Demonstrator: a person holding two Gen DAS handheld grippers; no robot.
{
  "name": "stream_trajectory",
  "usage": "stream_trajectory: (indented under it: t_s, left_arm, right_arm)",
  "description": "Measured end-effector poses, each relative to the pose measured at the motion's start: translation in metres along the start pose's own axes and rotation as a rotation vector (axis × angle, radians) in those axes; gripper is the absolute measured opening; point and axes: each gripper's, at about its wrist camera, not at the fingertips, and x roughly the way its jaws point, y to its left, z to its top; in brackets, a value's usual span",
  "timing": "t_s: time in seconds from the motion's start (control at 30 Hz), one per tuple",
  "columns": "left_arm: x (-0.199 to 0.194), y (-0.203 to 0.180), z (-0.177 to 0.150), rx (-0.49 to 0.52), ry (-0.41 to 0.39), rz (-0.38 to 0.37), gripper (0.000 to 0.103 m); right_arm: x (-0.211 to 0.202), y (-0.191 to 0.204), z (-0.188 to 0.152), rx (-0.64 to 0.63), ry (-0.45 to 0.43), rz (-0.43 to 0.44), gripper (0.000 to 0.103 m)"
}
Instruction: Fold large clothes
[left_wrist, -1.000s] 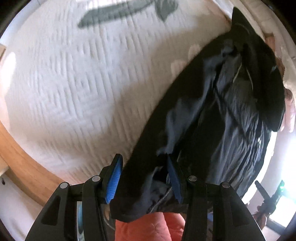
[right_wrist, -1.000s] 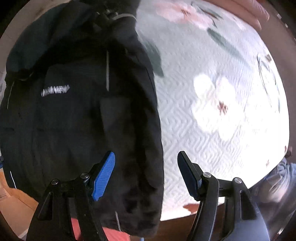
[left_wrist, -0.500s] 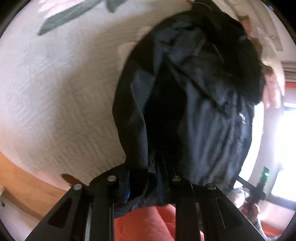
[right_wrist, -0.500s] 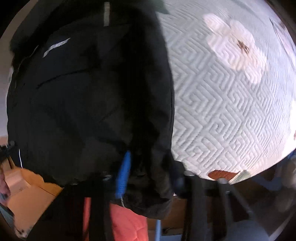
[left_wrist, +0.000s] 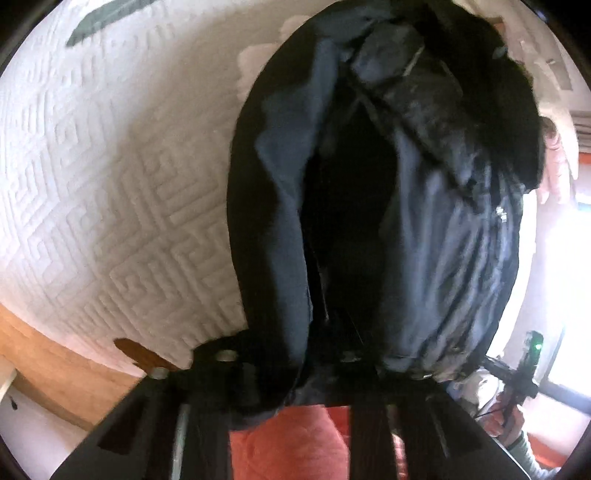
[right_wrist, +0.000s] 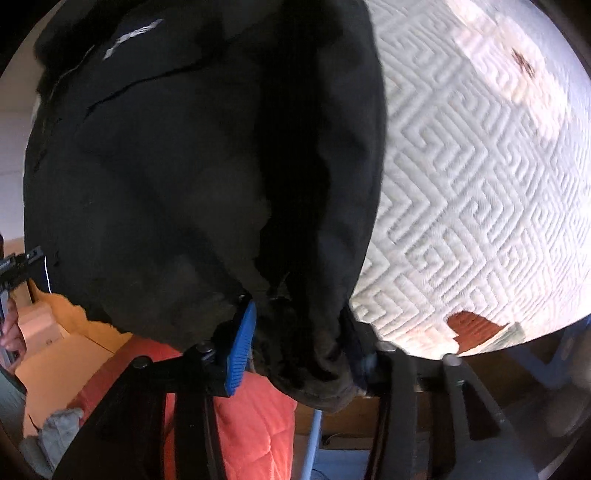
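A large black jacket lies on the white patterned bedspread with its near edge over the bed's side. My left gripper is shut on that near edge, and the pads are buried in the folds. In the right wrist view the jacket shows its outer side with a small white logo at the top. My right gripper has a bunched corner of the jacket between its blue pads; its jaws are closing and they press the cloth. The bedspread stretches away to the right.
A wooden bed frame runs below the bedspread. Orange quilted cloth sits just under both grippers. A person's hand shows past the jacket's far side. Bright window light fills the right edge of the left wrist view.
Both grippers stood open around the jacket's edge a second ago; both have closed onto it. The right gripper has sunk closer to the cloth, and the jacket now fills more of each view.
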Motion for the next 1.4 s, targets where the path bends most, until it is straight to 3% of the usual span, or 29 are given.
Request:
stream_trajectory:
  t_s: [0.03,0.13,0.5,0.7,0.9,1.0,1.07,1.27,1.4]
  left_arm:
    - [-0.006,-0.004,0.0,0.016,-0.009,0.006,0.014]
    - [-0.026,-0.02,0.014,0.04,-0.029,-0.035,0.013]
    - [-0.134,-0.098,0.088,0.109,-0.222,-0.232,0.013]
    - [-0.198,-0.118,0.152,0.132,-0.324,-0.329,0.014]
    - [-0.222,-0.147,0.235,0.183,-0.366,-0.366,0.015]
    - [-0.211,-0.155,0.282,0.142,-0.362,-0.391,0.015]
    - [-0.195,-0.157,0.311,0.105,-0.355,-0.399,0.016]
    - [-0.1,-0.155,0.382,0.039,-0.25,-0.282,0.02]
    - [-0.042,-0.148,0.401,0.044,-0.199,-0.267,0.02]
  right_arm:
    - [-0.007,0.001,0.001,-0.007,-0.006,-0.016,0.02]
    - [-0.027,0.001,0.003,0.026,-0.029,0.032,0.016]
    - [-0.163,0.0,0.054,0.062,-0.177,0.172,0.016]
    - [-0.24,0.0,0.108,0.13,-0.339,0.238,0.016]
    - [-0.297,0.001,0.182,0.186,-0.492,0.231,0.017]
    - [-0.296,0.008,0.226,0.221,-0.531,0.211,0.017]
    - [-0.275,0.028,0.242,0.249,-0.54,0.21,0.021]
    - [-0.214,0.008,0.317,0.382,-0.495,0.177,0.026]
    - [-0.155,-0.001,0.346,0.465,-0.443,0.165,0.026]
